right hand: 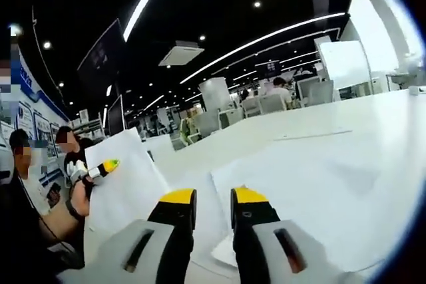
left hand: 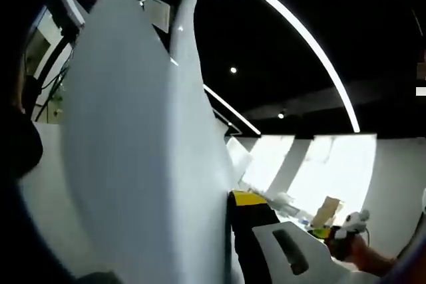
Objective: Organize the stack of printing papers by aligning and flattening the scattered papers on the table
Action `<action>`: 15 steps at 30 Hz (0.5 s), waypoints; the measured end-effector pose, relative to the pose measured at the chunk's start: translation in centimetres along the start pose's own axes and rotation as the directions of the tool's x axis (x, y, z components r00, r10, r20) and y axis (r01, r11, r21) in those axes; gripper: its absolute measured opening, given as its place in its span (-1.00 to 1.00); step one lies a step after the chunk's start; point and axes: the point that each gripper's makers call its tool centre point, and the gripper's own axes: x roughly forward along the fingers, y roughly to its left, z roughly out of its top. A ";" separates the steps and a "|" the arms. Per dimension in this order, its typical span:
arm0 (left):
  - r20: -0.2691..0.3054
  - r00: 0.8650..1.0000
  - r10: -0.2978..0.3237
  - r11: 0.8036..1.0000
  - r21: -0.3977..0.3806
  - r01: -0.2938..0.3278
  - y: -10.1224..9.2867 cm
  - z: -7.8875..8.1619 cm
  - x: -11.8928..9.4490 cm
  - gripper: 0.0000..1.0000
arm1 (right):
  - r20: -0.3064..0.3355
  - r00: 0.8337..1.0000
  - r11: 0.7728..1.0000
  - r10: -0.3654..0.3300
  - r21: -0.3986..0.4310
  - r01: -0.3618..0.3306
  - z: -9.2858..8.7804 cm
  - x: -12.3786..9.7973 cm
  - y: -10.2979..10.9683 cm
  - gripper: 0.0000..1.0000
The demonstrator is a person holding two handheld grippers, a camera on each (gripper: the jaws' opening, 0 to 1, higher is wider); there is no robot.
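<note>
Holding a sheet of printing paper (left hand: 140, 164) up off the table (right hand: 313, 131), the left gripper (right hand: 106, 164) looks clamped on its edge, so it could crease or slip out. Right gripper (right hand: 213, 197) hovers over another paper (right hand: 319, 197) lying flat on the table, fingers (right hand: 178, 207) slightly apart and gripping nothing; come down careless and they'd scuff it out of line.

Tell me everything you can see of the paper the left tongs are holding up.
The paper is plain white, thin and blank. It stands nearly upright and bowed, lifted off the table, blurred up close in the left gripper view. The left tongs pinch its left edge in the right gripper view. Its lower end is hidden behind the right tongs.
</note>
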 end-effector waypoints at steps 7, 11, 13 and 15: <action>0.000 1.000 -0.001 1.000 -0.002 0.001 0.0 0.0 0.0 -0.87 | -0.032 0.999 0.998 -0.040 -0.040 0.038 -0.8 -0.1 -1.0 -0.47; 0.002 1.000 -0.004 1.000 -0.005 0.004 -0.1 0.0 0.0 -0.87 | -0.044 0.996 0.992 -0.080 -0.100 0.076 -1.1 -0.4 -1.9 -0.40; 0.001 1.000 -0.005 1.000 -0.005 0.005 -0.1 0.0 0.0 -0.87 | -0.048 0.995 0.990 -0.091 -0.111 0.085 -1.1 -0.4 -2.3 -0.35; 0.001 1.000 -0.005 1.000 -0.006 0.005 -0.1 0.0 0.0 -0.87 | -0.045 0.993 0.987 -0.114 -0.120 0.108 -1.0 -0.5 -2.9 -0.21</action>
